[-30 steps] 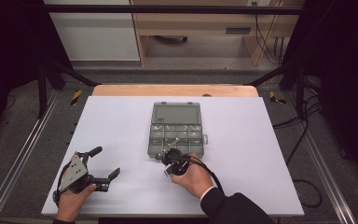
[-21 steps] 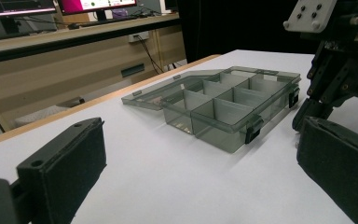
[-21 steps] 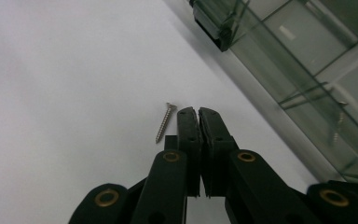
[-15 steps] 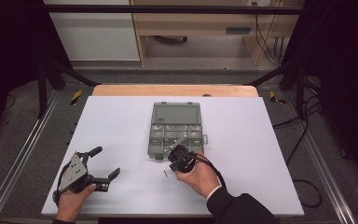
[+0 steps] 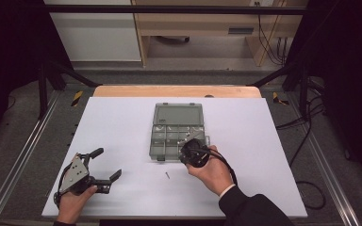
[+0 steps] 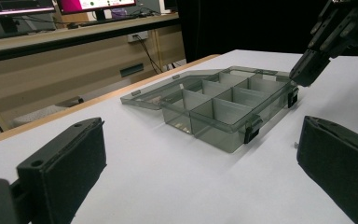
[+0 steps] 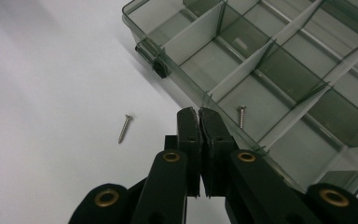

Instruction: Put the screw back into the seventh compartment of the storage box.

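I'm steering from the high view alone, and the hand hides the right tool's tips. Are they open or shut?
Observer: Shut. In the right gripper view, the right tool has its pads pressed together, with nothing visible between them.
Operator: Is anything in the box yet?
Observer: Yes. One screw lies in a compartment of the box, just past the tool's tips.
Operator: And the one on the table?
Observer: That loose screw lies flat on the table, apart from the box's wall, with its head pointing away from the tool.
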{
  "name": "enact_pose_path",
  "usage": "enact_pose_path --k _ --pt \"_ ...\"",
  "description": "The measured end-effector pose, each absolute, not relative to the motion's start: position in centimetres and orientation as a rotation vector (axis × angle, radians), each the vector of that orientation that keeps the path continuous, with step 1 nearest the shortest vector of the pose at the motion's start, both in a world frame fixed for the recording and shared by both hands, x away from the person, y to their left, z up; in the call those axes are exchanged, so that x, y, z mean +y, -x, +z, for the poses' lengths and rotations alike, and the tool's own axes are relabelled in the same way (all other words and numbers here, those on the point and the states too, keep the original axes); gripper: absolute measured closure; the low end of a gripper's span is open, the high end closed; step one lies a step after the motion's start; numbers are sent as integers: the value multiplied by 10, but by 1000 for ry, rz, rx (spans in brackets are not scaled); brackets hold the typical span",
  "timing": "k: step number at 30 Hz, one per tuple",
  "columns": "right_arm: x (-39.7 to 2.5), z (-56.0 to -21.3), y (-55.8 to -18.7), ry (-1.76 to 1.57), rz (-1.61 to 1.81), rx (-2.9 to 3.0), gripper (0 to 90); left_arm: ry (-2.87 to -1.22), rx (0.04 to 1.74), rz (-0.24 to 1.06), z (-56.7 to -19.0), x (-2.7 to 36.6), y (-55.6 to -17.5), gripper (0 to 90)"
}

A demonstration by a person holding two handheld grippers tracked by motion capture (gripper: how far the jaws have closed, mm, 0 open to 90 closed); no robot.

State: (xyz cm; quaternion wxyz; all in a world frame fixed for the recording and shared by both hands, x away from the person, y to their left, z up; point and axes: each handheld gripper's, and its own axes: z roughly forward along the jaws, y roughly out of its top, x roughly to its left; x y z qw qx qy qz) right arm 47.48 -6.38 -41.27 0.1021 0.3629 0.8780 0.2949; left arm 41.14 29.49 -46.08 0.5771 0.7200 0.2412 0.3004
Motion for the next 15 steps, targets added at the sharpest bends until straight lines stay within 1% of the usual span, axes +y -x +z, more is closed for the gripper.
enact_pose_path --k 8,15 --pt "-68 -406 -489 -1102 895 2524 877 -1685 565 703 -461 295 -412 9" --pt "-69 -409 -506 -1126 864 2496 877 -1685 565 704 -461 295 -411 9"
